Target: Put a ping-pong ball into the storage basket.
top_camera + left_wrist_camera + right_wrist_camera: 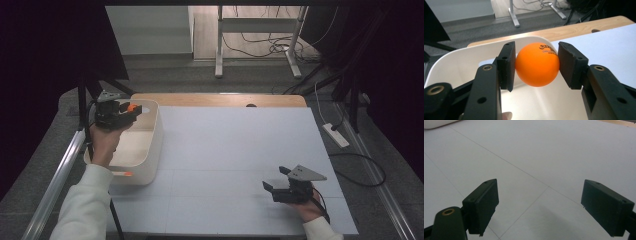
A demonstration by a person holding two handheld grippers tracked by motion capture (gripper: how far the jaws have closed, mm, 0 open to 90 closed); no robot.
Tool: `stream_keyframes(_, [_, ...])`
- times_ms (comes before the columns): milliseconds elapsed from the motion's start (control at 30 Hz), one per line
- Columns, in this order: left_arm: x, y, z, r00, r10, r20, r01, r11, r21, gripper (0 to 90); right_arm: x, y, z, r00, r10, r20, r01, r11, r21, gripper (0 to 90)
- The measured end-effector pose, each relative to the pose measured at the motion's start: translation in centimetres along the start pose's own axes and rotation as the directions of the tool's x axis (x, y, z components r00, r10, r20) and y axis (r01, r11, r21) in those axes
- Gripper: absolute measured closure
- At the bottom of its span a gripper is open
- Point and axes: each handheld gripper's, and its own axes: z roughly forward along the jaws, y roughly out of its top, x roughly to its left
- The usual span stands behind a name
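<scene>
Nearest the person, the right claw (276,180) rests low over the white sheet on the bench (240,150), its jaws spread wide with nothing between them; the right gripper view shows bare sheet and faint seam lines under the two pads.

Farther up on the left side, the left claw (131,108) is clamped on an orange ball (537,64). In the left gripper view the two pads press on opposite sides of the ball at about its widest line, so the ball sits squarely between them, printed mark turned up and toward the right pad. The ball hangs in the air above the open white tub (150,145), inside its rim and clear of its floor.

It looks like a table-tennis ball: very light, hollow, smooth and hard-shelled. I judge that it would slip out of a grip set off-centre and could dent under hard pressure, so holding it across the middle with modest force, as here, suits it. Once let go it will likely bounce and roll, though the tub's walls should contain it.

A second small orange thing (128,173) shows near the tub's near wall; I cannot tell what it is.

Beyond the bench lie grey floor, desk legs and cables.
</scene>
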Motion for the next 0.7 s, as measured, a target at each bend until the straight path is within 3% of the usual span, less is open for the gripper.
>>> stream_keyframes(500, [0.3, -0.6, 1.9, 0.9999, -0.002, 0.010, 0.001, 0.9921, 0.125, 50.5, 0.0, 0.0, 0.1, 1.0000, -0.001, 0.000, 0.001, 1.000, 0.008, 14.3])
stream_keyframes(700, [0.3, -0.6, 1.8, 0.9999, -0.003, 0.009, 0.002, 0.9924, 0.123, 50.4, 0.0, 0.0, 0.1, 1.0000, -0.002, 0.000, 0.002, 1.000, 0.009, 14.3])
